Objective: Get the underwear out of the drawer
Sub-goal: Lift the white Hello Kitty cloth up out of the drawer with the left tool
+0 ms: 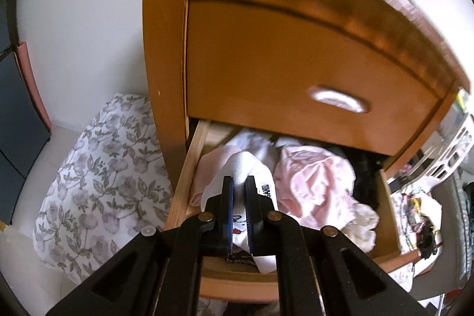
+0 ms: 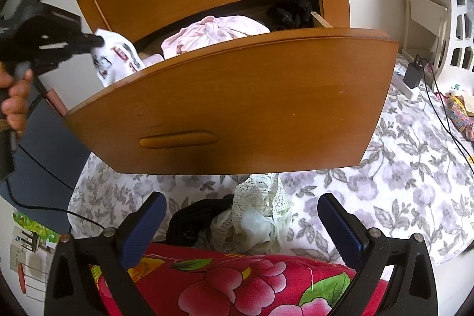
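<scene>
A red floral cloth (image 2: 237, 283) fills the foreground of the right wrist view, between the spread fingers of the right tongs (image 2: 241, 222), which stand released with nothing between them. Just beyond lie a black garment (image 2: 192, 222) and a cream lace garment (image 2: 260, 215) on a grey-and-white floral bedspread (image 2: 400, 176) that runs left and right under the pulled-out drawer (image 2: 237, 105).

At far left of that view a hand (image 2: 16, 102) grips the left tongs (image 2: 96, 41), clenched on white printed underwear (image 2: 117, 58) lifted partly above the drawer's left end; its lower part is hidden behind the drawer front. The left wrist view shows the same grip close up: the left tongs (image 1: 239, 182) pinch a white fold of the underwear (image 1: 246, 165), which trails down between the fingers.

Inside the drawer, left to right, sit the white underwear, a crumpled pink garment (image 2: 216, 33) and a black garment (image 2: 290, 12) at the right rear corner. The wooden dresser (image 1: 166, 49) stands against a white wall (image 1: 89, 5); its upper drawer (image 1: 296, 55) is closed. At far right, a black charger (image 2: 413, 76) and cable lie on the bedspread beside a white lattice bed frame (image 2: 460, 28).
</scene>
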Demonstrator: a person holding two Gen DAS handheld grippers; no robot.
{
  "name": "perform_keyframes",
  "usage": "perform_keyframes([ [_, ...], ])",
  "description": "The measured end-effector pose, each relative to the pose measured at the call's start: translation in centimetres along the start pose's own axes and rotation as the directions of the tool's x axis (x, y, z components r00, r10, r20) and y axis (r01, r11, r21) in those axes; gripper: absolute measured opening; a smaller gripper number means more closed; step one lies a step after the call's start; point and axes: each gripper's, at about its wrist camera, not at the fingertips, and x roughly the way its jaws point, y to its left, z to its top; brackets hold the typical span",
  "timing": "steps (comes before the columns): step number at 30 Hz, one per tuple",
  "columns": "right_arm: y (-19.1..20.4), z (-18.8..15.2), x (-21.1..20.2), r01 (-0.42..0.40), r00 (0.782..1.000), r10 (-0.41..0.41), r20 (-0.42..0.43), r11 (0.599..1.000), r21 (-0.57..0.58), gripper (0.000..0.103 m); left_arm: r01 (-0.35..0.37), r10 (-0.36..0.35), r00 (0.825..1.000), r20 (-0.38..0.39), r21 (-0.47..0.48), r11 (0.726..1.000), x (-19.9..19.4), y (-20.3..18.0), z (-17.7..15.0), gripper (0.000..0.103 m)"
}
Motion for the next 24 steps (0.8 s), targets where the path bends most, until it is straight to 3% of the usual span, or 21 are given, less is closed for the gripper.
perform_keyframes([
  [8,0.1,-0.2,-0.6,0.027,0.999,-0.027,0.019,1.000,-0.003,0.103,0.084,-0.086,0.991,0.103,0.018,0.996,-5.7,-0.9,-0.1,0.007],
  [24,0.7,-1.3,-3.0,0.081,0.994,-0.078,0.071,0.996,-0.043,0.103,0.243,-0.262,0.930,0.258,0.102,0.965,-16.9,-3.1,-1.7,0.007],
])
